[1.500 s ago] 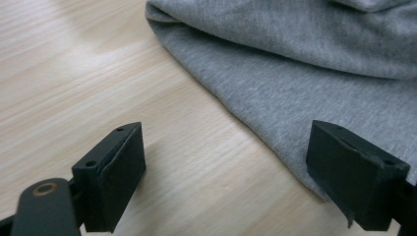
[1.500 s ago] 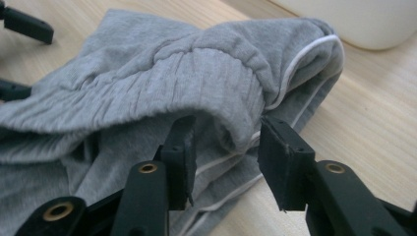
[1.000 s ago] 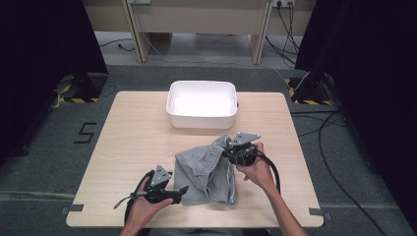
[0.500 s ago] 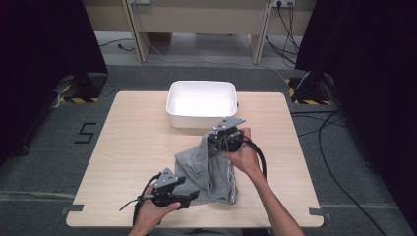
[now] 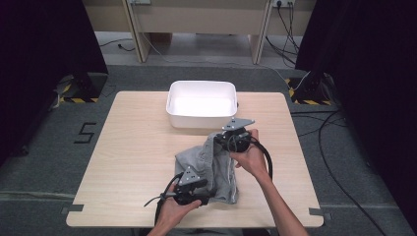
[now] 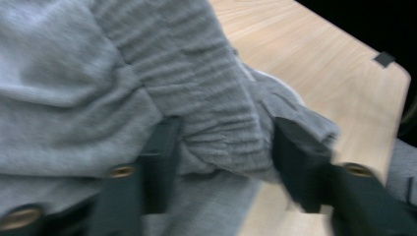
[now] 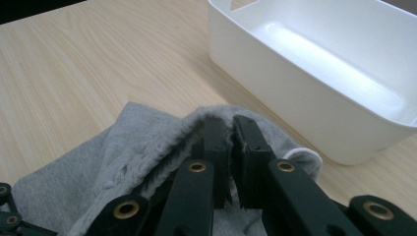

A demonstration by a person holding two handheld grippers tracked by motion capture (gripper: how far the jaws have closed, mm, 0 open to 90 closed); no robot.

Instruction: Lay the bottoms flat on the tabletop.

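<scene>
The floor left of the wooden table (image 5: 133, 147) bears a painted "5" (image 5: 84, 132); no other writing is readable. Just in front of the white tub (image 5: 201, 105), the grey garment (image 5: 209, 167) lies bunched mid-table. Compared with a second ago, the right gripper (image 5: 231, 140) has lifted its pinched edge toward the tub. The left gripper (image 5: 194, 189) has just been closing, with a ribbed fold between its jaws.

grey garment (image 6: 147, 73) blurred, cropped
</scene>
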